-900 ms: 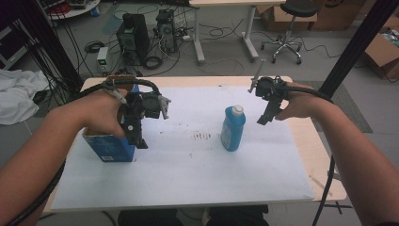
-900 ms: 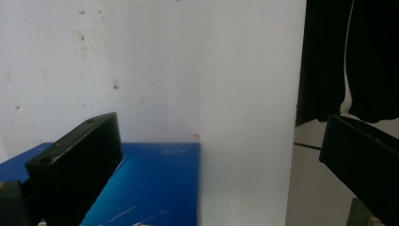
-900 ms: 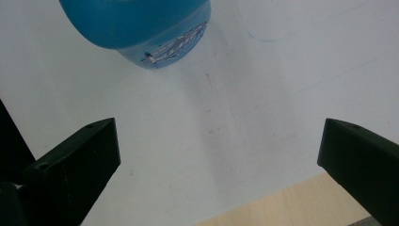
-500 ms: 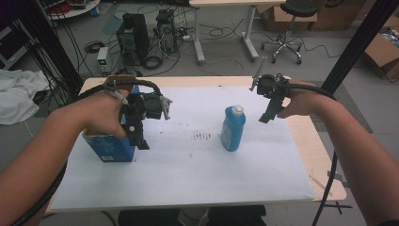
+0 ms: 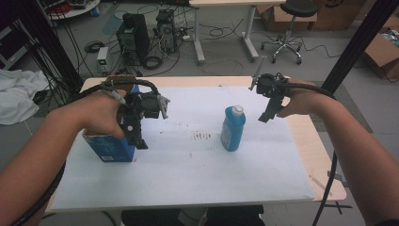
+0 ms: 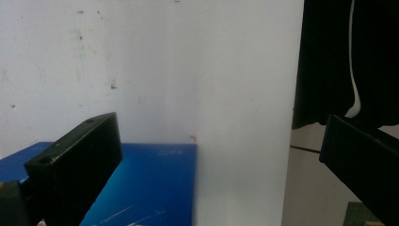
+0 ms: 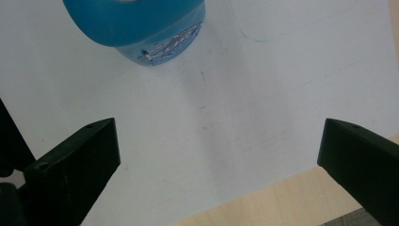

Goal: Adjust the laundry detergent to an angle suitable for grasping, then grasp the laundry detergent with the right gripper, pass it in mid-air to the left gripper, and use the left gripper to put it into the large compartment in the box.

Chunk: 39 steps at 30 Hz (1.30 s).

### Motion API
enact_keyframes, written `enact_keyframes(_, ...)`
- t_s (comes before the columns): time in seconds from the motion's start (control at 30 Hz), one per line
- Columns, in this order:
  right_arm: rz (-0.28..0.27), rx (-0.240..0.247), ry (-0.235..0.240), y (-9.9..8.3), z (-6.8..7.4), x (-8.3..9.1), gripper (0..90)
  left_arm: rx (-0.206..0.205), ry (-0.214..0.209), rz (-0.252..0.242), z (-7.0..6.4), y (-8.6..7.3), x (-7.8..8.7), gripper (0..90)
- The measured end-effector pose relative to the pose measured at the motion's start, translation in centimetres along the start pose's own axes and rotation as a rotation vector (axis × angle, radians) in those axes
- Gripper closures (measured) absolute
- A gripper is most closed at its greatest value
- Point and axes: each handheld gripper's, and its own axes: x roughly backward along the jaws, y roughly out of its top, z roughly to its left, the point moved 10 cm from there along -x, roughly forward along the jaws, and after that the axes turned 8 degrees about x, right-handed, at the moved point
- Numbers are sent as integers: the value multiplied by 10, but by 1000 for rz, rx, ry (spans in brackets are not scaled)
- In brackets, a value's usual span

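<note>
Blue bottle (image 5: pixel 233 129) w/ white cap stands upright mid-frame in the high view, long axis vertical, on the white sheet (image 5: pixel 188 165). Right gripper (image 5: pixel 266 115) hangs just right of it and looks like the nearer one imo; jaws spread wide, nothing held. Left gripper (image 5: pixel 139 141) is over at frame left, above the blue box (image 5: pixel 110 149), also wide open and empty. Right gripper view shows the bottle (image 7: pixel 141 33) at upper left, ahead of the jaws, not between them; left gripper view shows the box (image 6: pixel 146 188) bottom left.

bare white sheet (image 5: pixel 188 165) lies open between blue box (image 5: pixel 110 148) and upright bottle (image 5: pixel 233 129).
</note>
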Motion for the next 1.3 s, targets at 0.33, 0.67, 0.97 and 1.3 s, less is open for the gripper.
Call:
enact_keyframes(0.33, 2, -2, -4, -2, 2, 2, 0, -5, 10, -4, -3, 1, 3, 2)
enact_keyframes(0.67, 0, -18, 3, -8, 6, -4, 0, -11, 6, -28, 0, 3, 0, 2)
enact_keyframes(0.97, -45, -49, -12, -10, 8, 0, 0, -22, 5, -33, 0, 7, -1, 2)
enact_keyframes(1.3, -299, -115, -55, -8, 13, 8, 0, -31, 3, -35, -3, 8, -3, 2)
